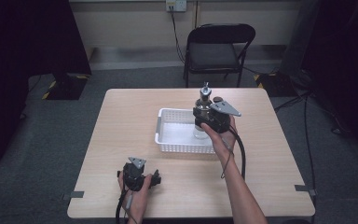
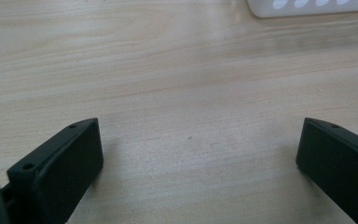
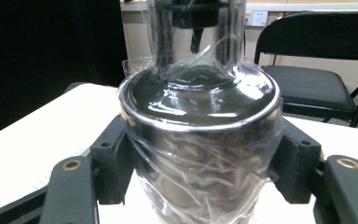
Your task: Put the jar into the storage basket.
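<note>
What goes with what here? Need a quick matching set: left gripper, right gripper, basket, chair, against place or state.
Things:
1. left gripper
2. right gripper
3. white basket
4. black folding chair

States:
A. on the floor beyond the table's far edge
B. open, low over bare tabletop
C. mid-table, perforated walls
D. shut on a plastic-wrapped shiny bottle

Pairs: 1-B, 2-D, 3-C, 4-A

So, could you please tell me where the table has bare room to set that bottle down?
The table is bare left of the white basket, from far edge to the left gripper. A narrower bare strip runs right of the basket. The crowded spot is over the basket, where the right gripper holds the bottle.
</note>
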A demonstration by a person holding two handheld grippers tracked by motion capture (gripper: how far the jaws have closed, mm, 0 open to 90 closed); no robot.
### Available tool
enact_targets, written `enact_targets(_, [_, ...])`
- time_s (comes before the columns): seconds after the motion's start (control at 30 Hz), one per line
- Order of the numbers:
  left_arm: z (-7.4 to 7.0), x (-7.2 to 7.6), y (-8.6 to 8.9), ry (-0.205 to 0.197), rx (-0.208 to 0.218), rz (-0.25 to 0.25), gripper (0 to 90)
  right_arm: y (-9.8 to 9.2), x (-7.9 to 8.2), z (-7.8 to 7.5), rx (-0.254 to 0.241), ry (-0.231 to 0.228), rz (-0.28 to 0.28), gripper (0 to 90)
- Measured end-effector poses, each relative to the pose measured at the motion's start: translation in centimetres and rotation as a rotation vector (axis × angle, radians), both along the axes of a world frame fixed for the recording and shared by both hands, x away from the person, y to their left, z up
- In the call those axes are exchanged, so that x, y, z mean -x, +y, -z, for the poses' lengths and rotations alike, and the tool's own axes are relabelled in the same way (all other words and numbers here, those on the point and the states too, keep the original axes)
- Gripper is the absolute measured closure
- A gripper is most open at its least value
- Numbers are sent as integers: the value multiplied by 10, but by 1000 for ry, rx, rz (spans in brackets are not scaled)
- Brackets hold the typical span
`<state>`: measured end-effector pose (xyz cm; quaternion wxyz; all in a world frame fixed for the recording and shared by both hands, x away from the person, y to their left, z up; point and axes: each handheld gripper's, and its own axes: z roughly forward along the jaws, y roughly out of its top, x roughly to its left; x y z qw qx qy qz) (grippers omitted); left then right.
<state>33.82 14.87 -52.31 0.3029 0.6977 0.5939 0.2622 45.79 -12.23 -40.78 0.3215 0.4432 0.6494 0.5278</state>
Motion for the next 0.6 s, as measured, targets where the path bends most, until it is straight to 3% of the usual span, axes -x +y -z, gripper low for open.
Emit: enact_targets(0.6, [0,0,0,-1,0,0,0,4,2,28,22,31,-2,327])
